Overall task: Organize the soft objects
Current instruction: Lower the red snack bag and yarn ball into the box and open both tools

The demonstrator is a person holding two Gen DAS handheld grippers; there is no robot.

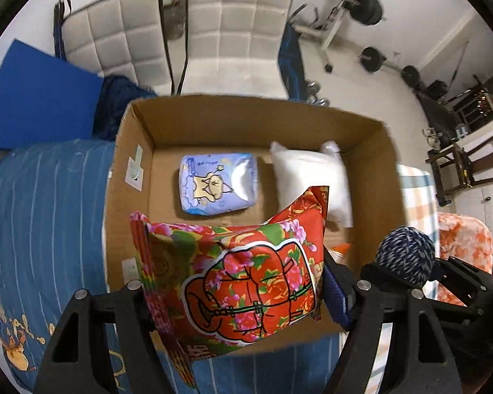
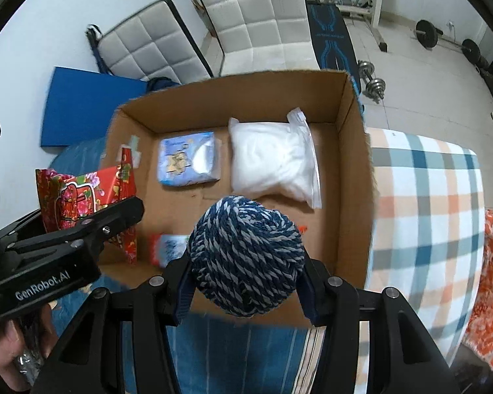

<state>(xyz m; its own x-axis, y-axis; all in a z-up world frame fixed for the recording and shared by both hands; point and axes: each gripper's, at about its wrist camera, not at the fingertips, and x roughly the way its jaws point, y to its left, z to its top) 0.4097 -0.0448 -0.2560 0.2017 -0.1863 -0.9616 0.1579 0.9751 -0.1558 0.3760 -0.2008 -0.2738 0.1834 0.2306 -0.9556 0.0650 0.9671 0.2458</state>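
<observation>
My left gripper (image 1: 236, 298) is shut on a red floral pack (image 1: 233, 279) and holds it over the near left part of an open cardboard box (image 1: 246, 115). My right gripper (image 2: 246, 292) is shut on a blue and white yarn ball (image 2: 246, 256), held over the box's (image 2: 351, 170) near edge. The yarn ball also shows in the left wrist view (image 1: 406, 254), and the floral pack in the right wrist view (image 2: 82, 193). On the box floor lie a light blue pack (image 1: 218, 182), a white bag (image 1: 315, 180) and a small red and blue pack (image 2: 167, 249).
The box sits on a bed with a blue striped cover (image 1: 46, 216) and a plaid blanket (image 2: 427, 216). An orange floral cloth (image 2: 489, 295) lies at the right. White padded chairs (image 1: 233, 26), a blue mat (image 1: 39, 98) and weights (image 2: 374, 85) stand beyond.
</observation>
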